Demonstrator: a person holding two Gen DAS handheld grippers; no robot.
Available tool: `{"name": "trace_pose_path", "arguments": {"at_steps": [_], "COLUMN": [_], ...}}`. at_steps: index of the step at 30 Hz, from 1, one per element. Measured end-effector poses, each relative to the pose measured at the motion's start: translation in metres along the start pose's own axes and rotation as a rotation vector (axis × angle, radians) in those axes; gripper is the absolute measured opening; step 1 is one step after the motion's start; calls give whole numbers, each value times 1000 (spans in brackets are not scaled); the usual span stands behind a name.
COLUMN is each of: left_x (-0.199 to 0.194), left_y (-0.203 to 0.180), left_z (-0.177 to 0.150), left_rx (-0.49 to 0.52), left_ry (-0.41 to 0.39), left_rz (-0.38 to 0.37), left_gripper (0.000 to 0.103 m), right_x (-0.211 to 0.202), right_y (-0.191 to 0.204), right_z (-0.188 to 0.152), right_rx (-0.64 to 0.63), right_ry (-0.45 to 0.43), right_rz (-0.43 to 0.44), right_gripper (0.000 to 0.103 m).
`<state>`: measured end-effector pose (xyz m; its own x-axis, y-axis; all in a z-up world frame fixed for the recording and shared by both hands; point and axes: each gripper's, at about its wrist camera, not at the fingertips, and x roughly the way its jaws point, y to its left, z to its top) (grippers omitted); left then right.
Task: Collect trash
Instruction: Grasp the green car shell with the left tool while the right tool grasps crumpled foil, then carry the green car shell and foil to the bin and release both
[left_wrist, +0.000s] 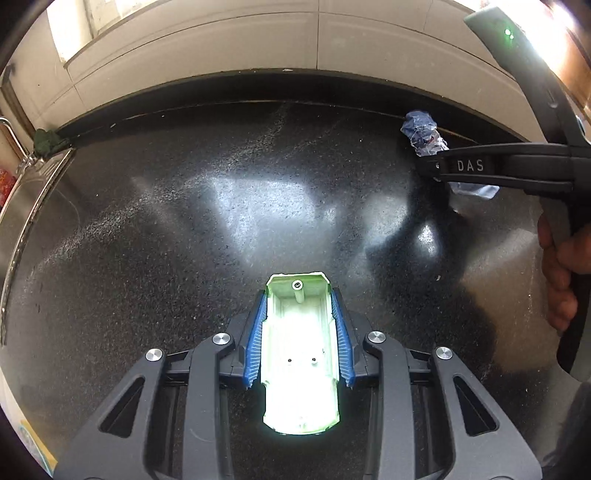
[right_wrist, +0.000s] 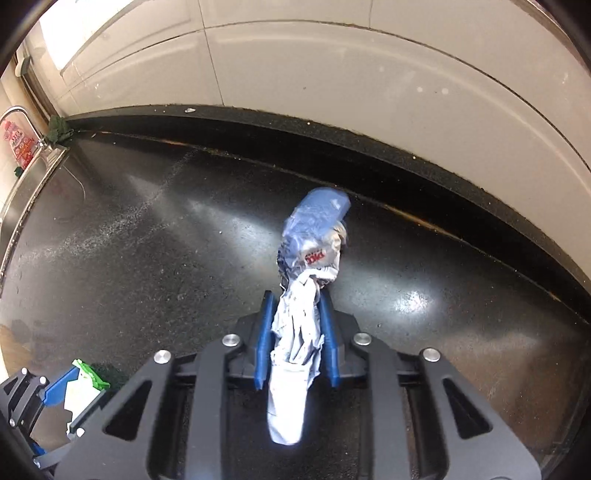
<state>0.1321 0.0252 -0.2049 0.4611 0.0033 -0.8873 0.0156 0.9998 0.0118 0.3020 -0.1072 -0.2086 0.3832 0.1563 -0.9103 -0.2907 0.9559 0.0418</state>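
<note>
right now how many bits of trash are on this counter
2. A green-rimmed white plastic shell is clamped in the left tongs near the front. A crumpled blue wrapper is clamped in the right tongs nearer the back wall. More may lie out of view.

Your items: pale green plastic shell (left_wrist: 300, 354); blue-and-white crumpled wrapper (right_wrist: 308, 266) with red lettering; black speckled counter (left_wrist: 184, 221); blue ribbed pads (left_wrist: 255, 343).

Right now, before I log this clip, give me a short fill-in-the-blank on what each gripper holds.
1. The left gripper is shut on a pale ____ plastic shell.
2. The right gripper is shut on a crumpled ____ wrapper.
3. Both are over a ____ speckled counter.
Missing words: green; blue; black
</note>
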Motion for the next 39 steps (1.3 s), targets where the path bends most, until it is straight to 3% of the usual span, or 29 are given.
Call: {"name": "trace_pose_path", "arguments": {"at_steps": [5, 11, 19, 28, 33, 39], "left_x": [-1, -28, -76, -105, -114, -128], "left_y": [2, 6, -11, -29, -36, -10], "left_z": [8, 11, -24, -65, -76, -88], "left_rx": [-11, -5, 77, 125, 133, 68], "left_ry": [22, -26, -53, -49, -56, -74], "left_rz": [4, 11, -4, -25, -20, 14], "left_gripper": [32, 32, 33, 33, 33, 33], "right_x": [-13, -72, -153, -192, -203, -207], "right_y": [-11, -18, -17, -8, -5, 19], "right_z": [-5, -30, -106, -182, -192, -185], "right_rx": [25, 24, 45, 36, 41, -13], "right_ry": [-2, -55, -117, -119, -137, -142], "right_rz": [21, 38, 47, 33, 33, 66], "right_gripper": [22, 22, 22, 22, 22, 22]}}
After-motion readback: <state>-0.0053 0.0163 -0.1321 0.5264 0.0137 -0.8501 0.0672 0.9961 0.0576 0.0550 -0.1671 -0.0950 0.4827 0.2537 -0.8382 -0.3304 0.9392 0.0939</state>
